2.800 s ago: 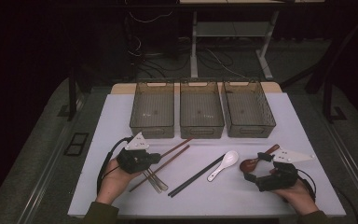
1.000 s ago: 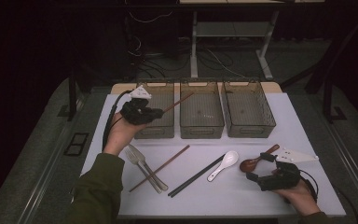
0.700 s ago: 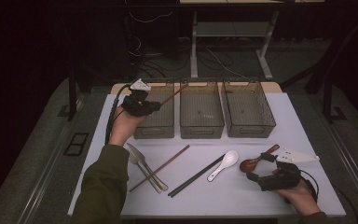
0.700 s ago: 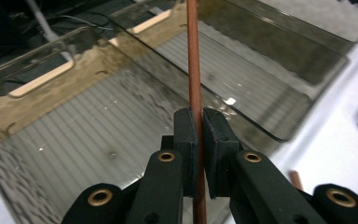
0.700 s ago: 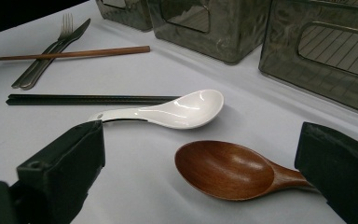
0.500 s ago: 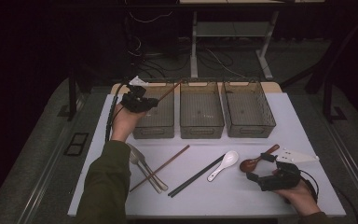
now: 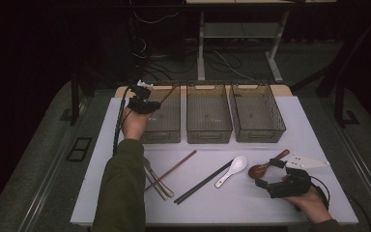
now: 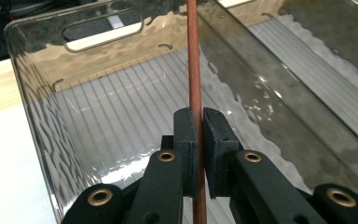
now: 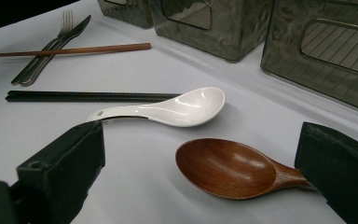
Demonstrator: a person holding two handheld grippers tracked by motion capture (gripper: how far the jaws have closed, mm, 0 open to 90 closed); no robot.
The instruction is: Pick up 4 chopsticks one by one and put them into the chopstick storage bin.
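Observation:
My left gripper hangs over the far left corner of the left smoky bin, shut on a brown wooden chopstick that slants up and right. In the left gripper view the chopstick runs upright between my pressed pads, with the bin's ribbed floor below. My right gripper rests open on the white table's near right. A wooden spoon lies between its jaws, untouched, and a white ceramic spoon lies just beyond.
The middle bin and the right bin stand beside the left one. On the table lie a second brown chopstick, a pair of black chopsticks and metal forks. The white table ends near the right hand.
My left gripper lifted one brown chopstick off the table, then carried it back and down over the left bin. The right gripper has stayed still by the wooden spoon.

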